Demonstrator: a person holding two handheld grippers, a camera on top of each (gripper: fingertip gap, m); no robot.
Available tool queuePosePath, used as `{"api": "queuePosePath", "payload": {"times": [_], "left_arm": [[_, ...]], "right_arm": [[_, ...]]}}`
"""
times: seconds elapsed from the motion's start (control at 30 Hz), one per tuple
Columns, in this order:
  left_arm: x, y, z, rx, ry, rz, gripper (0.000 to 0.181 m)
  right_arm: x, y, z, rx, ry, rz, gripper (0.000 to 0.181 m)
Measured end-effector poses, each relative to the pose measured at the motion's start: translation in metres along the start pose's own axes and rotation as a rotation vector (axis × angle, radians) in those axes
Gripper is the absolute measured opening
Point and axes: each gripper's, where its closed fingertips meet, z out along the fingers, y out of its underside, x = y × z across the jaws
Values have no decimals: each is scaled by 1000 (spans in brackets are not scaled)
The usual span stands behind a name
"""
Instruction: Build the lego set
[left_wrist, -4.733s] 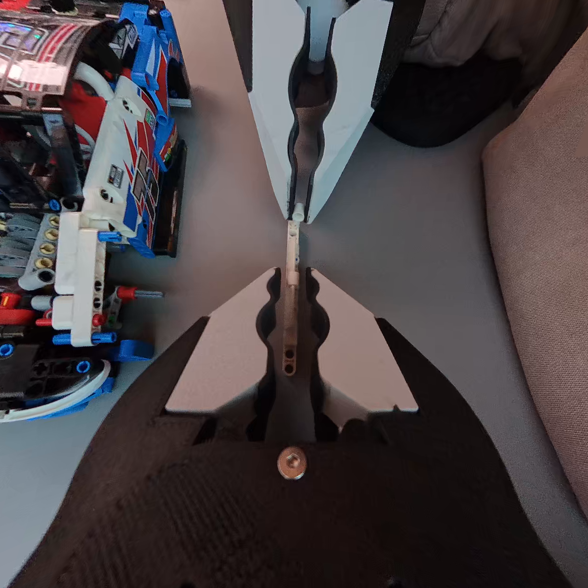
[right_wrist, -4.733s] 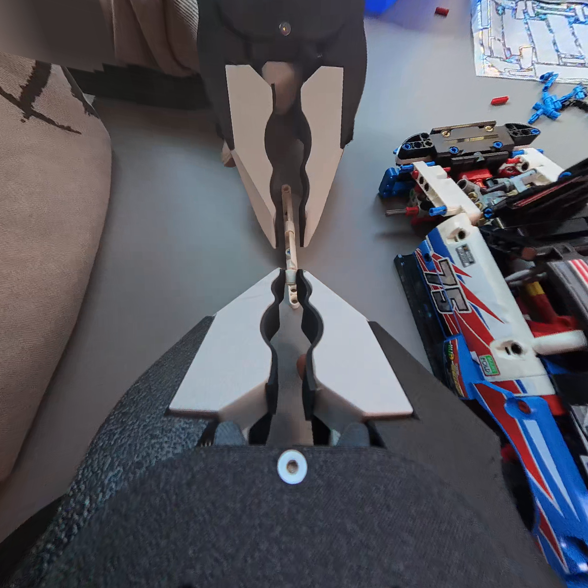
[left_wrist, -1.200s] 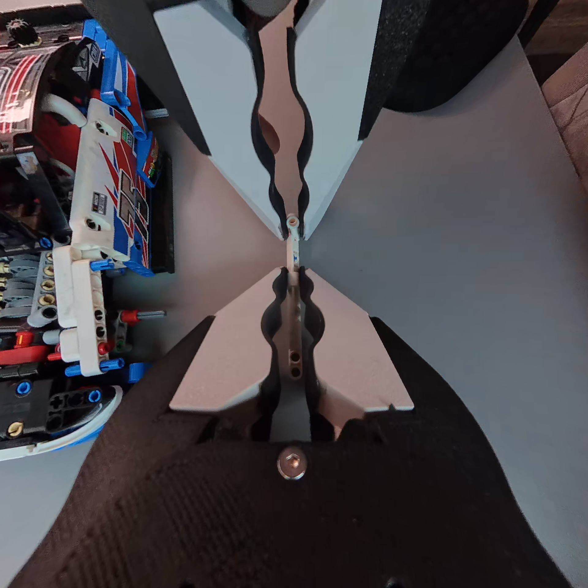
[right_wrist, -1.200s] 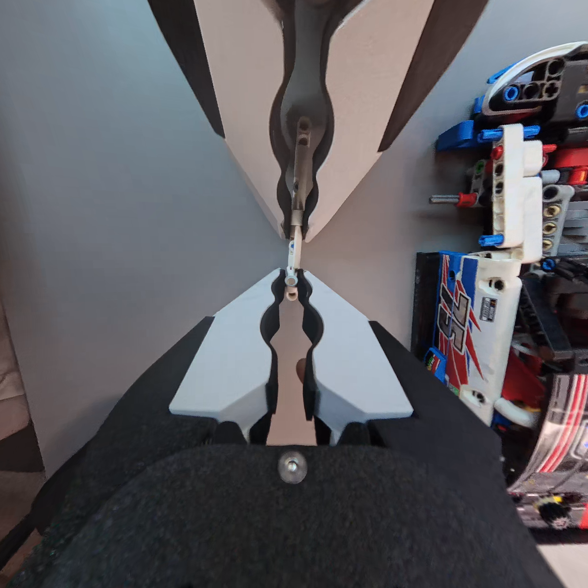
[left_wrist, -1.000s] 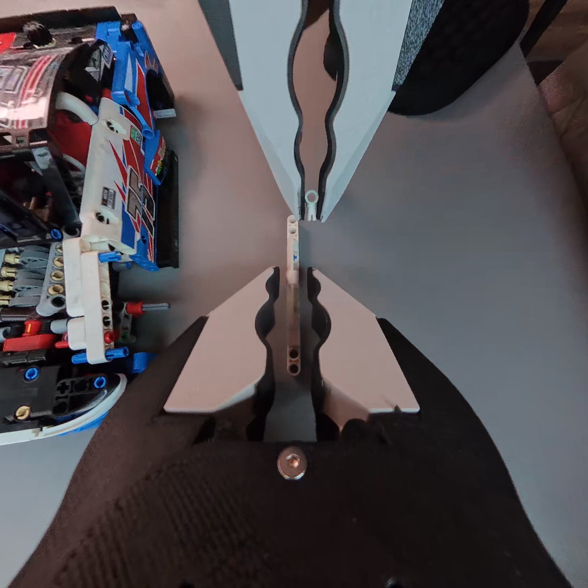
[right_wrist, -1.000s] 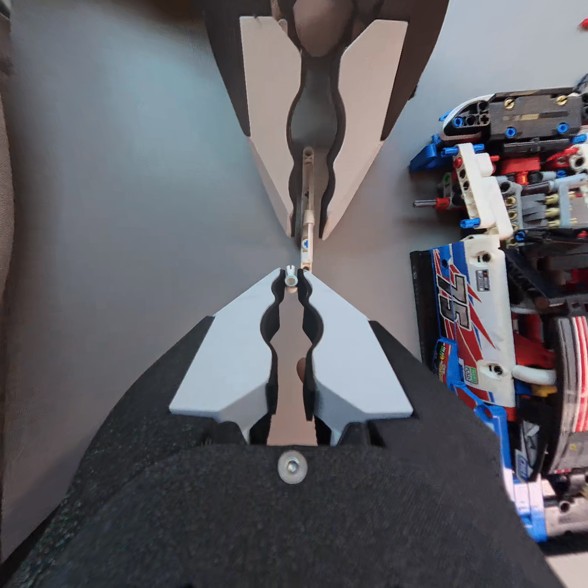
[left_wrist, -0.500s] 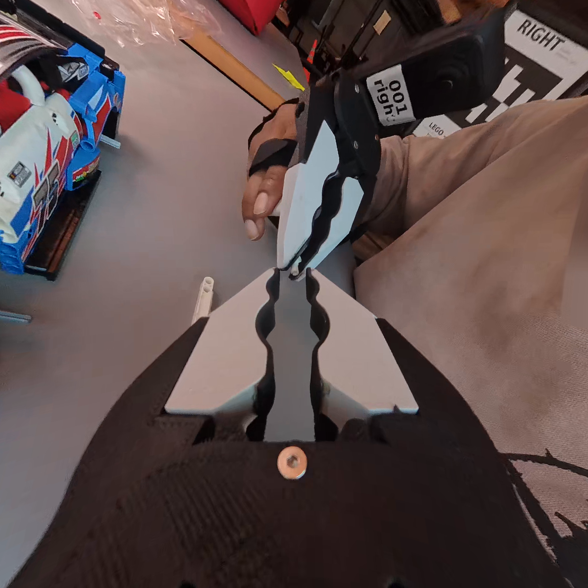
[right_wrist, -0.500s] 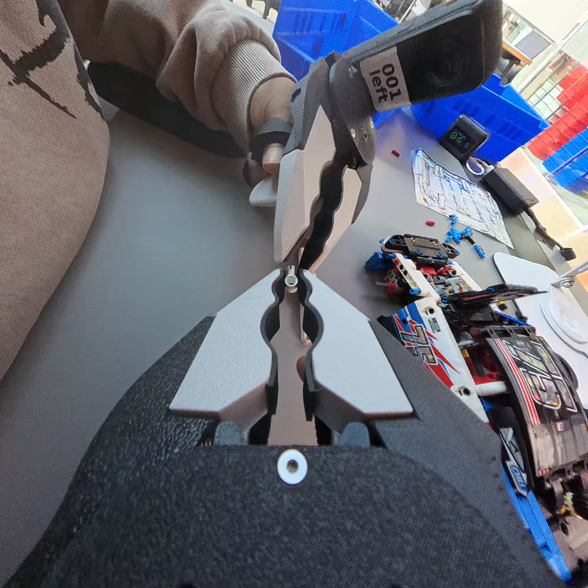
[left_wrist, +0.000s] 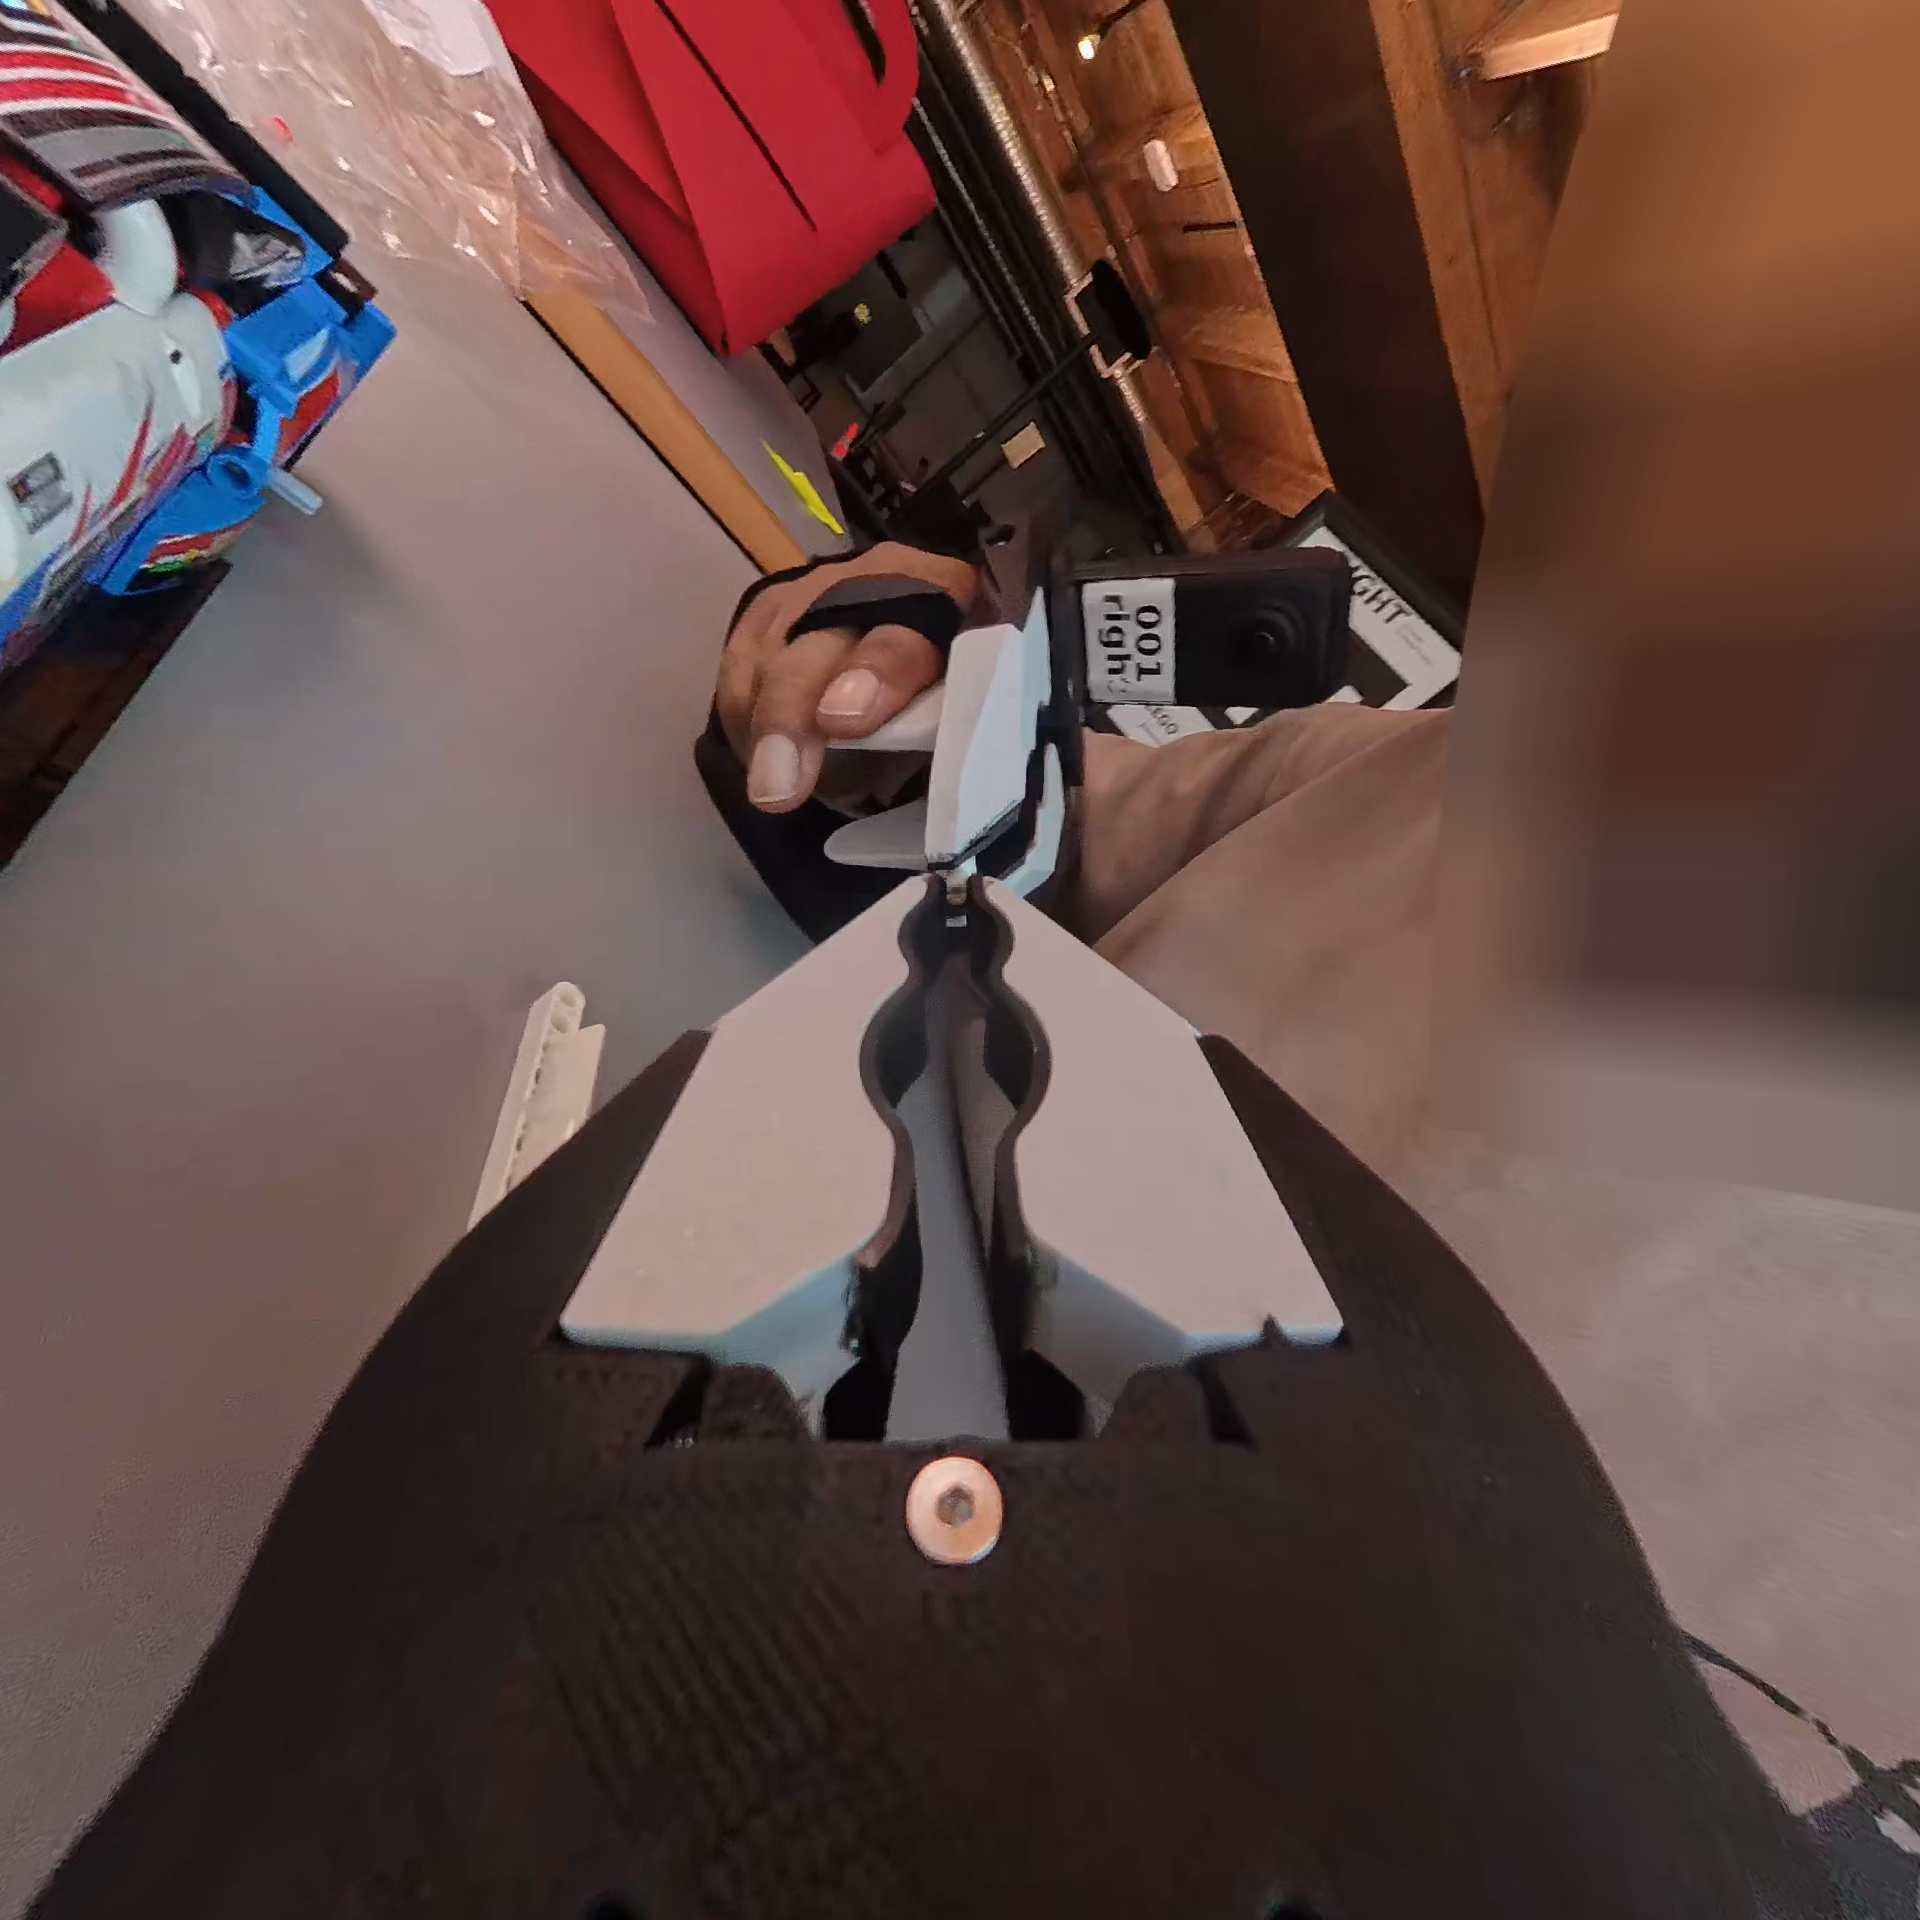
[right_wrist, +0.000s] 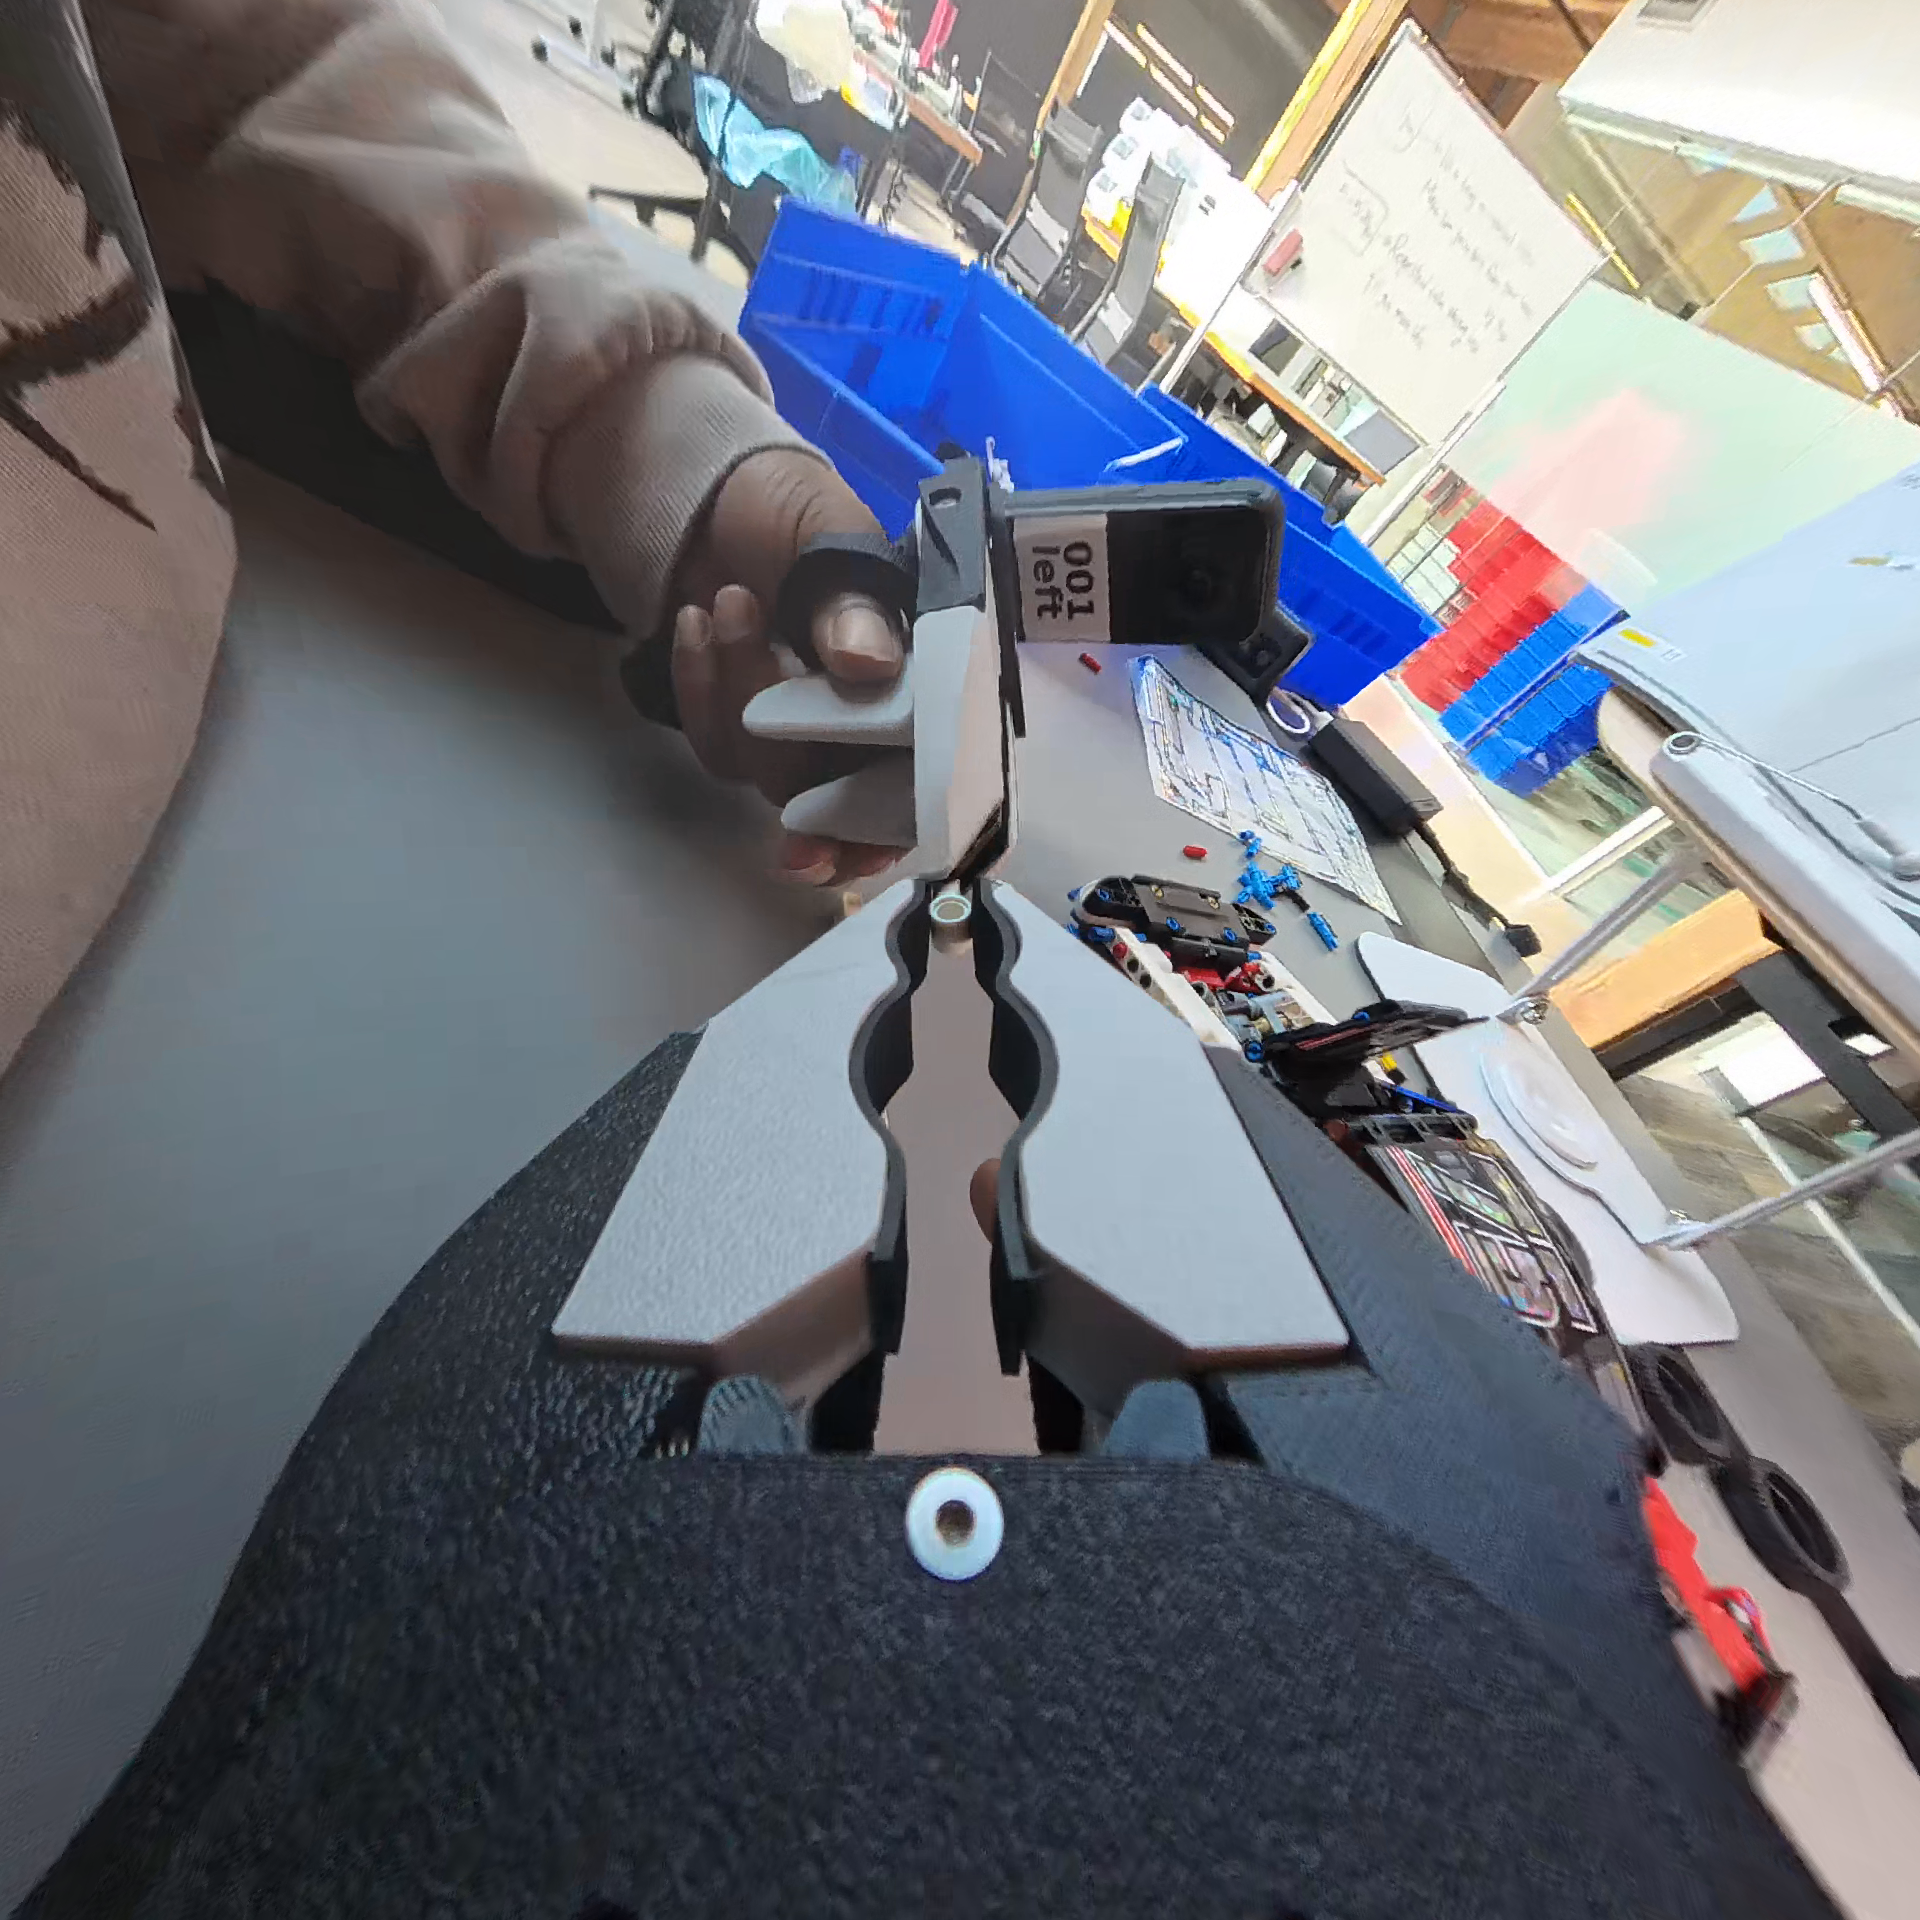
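My right gripper (right_wrist: 948, 899) is shut on a small white connector (right_wrist: 948, 912), held above the grey table (right_wrist: 364, 883). My left gripper (left_wrist: 954, 888) has its jaws almost together, tip to tip with the right gripper (left_wrist: 951, 860). The connector (left_wrist: 952, 891) sits at the left tips; I cannot tell if they pinch it. The left gripper also shows in the right wrist view (right_wrist: 971, 868). A long white beam (left_wrist: 540, 1081) lies loose on the table to the left of the left gripper. The partly built blue, white and red lego car (left_wrist: 125, 436) (right_wrist: 1195, 935) stands farther off.
An instruction sheet (right_wrist: 1247, 790), loose blue and red pieces (right_wrist: 1268, 883), black tyres (right_wrist: 1766, 1517) and a white tray (right_wrist: 1538, 1091) lie beyond the car. Blue bins (right_wrist: 987, 353) stand behind. A red box (left_wrist: 727, 156) and clear plastic (left_wrist: 436, 156) sit at the far edge. The person's sleeve (left_wrist: 1299, 883) is close by. Left and right tips are no more than a few centimetres apart.
The connector came off the beam's end and stayed in the right gripper. The left gripper let go of the white beam, which now lies on the table. Both grippers tilted up and met tip to tip.
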Motion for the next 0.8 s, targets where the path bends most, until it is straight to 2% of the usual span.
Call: {"api": "queuePosePath", "payload": {"times": [0.17,0.47,0.57,0.67,0.8], "left_arm": [[18,-9,-5,61,144,-37,1],[17,-5,-3,49,174,-78,1],[7,-2,-1,25,76,-12,0],[-4,2,-3,-31,-84,176,0],[-9,2,-5,-103,-254,385,8]], "right_arm": [[6,-18,-7,167,-69,216,6],[2,-19,-9,167,-105,211,5],[3,-14,-8,141,-137,310,5],[8,-14,-9,156,-163,440,5],[8,-6,-7,116,-163,453,5]]}}
